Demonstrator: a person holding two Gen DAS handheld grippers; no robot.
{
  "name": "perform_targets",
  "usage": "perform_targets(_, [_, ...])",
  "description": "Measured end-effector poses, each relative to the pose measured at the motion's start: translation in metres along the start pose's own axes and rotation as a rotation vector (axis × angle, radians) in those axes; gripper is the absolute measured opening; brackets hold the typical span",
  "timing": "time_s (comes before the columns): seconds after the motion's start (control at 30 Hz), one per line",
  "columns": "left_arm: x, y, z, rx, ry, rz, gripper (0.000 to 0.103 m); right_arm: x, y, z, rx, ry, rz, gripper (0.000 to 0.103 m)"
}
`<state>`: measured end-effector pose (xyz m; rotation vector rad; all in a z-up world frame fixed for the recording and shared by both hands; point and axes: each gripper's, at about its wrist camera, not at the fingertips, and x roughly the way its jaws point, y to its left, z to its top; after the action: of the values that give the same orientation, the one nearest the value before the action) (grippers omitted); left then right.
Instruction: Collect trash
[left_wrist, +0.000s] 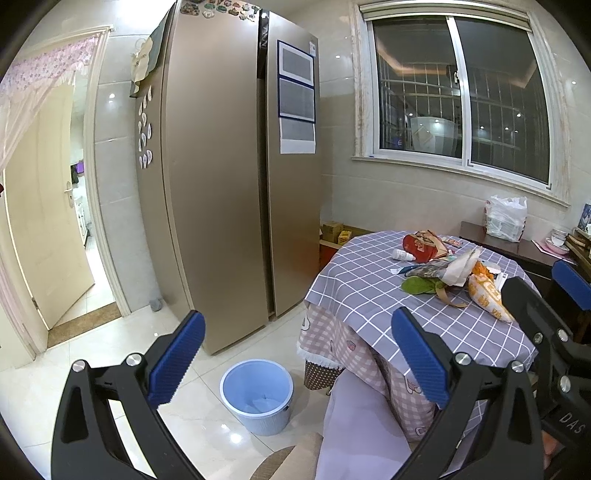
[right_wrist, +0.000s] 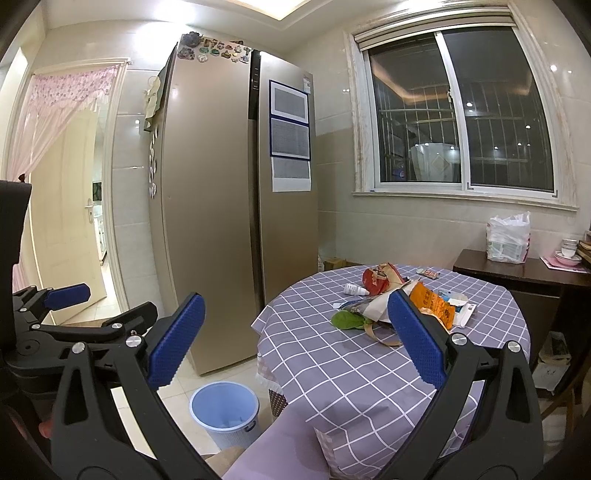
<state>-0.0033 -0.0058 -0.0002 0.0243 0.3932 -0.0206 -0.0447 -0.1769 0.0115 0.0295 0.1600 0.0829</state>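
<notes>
Trash lies in a heap on the round table with a purple checked cloth (left_wrist: 373, 288) (right_wrist: 354, 369): a red bag (left_wrist: 419, 245) (right_wrist: 376, 280), an orange snack bag (left_wrist: 487, 295) (right_wrist: 434, 304), a green leaf (left_wrist: 419, 285) (right_wrist: 345, 319), a small white bottle (left_wrist: 404, 254) (right_wrist: 354, 290) and paper wrappers. A blue bin (left_wrist: 256, 395) (right_wrist: 224, 411) stands on the floor beside the table. My left gripper (left_wrist: 295, 362) is open and empty above the bin. My right gripper (right_wrist: 295, 339) is open and empty, short of the heap.
A tall gold fridge (left_wrist: 221, 184) (right_wrist: 221, 206) stands behind the bin. A dark side table (left_wrist: 517, 247) (right_wrist: 524, 273) at the right carries a white plastic bag (left_wrist: 506, 218) (right_wrist: 508, 236) and bowls. An open door (left_wrist: 48, 221) is at the left. A chair back (left_wrist: 365, 424) is near.
</notes>
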Motion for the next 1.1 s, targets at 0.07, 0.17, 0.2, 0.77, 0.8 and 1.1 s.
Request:
perform_targets(0.07, [0.0006, -0.0006, -0.0004, 0.001, 0.001, 0.004, 0.099, 0.0001, -0.0001, 0.0000, 0.002, 0.003, -0.004, 0.097])
perform_targets(0.17, [0.0014, 0.0002, -0.0006, 0.001, 0.004, 0.001, 0.099, -0.0004, 0.0003, 0.0004, 0.004, 0.006, -0.001, 0.097])
perform_targets(0.2, [0.0014, 0.0003, -0.0007, 0.002, 0.003, 0.001, 0.099, -0.0004, 0.0003, 0.0005, 0.004, 0.008, 0.000, 0.097])
perform_targets(0.77, [0.0000, 0.0003, -0.0012, 0.007, -0.001, 0.005, 0.099, 0.0014, -0.0017, -0.0009, 0.020, 0.016, 0.011, 0.097])
perform_targets(0.8, [0.0004, 0.0006, -0.0011, 0.006, -0.001, 0.004, 0.099, 0.0010, -0.0016, -0.0010, 0.020, 0.014, 0.011, 0.097])
perform_targets(1.1, [-0.0007, 0.0000, -0.0014, 0.008, 0.000, 0.006, 0.099, 0.0011, -0.0012, -0.0012, 0.021, 0.015, 0.012, 0.097])
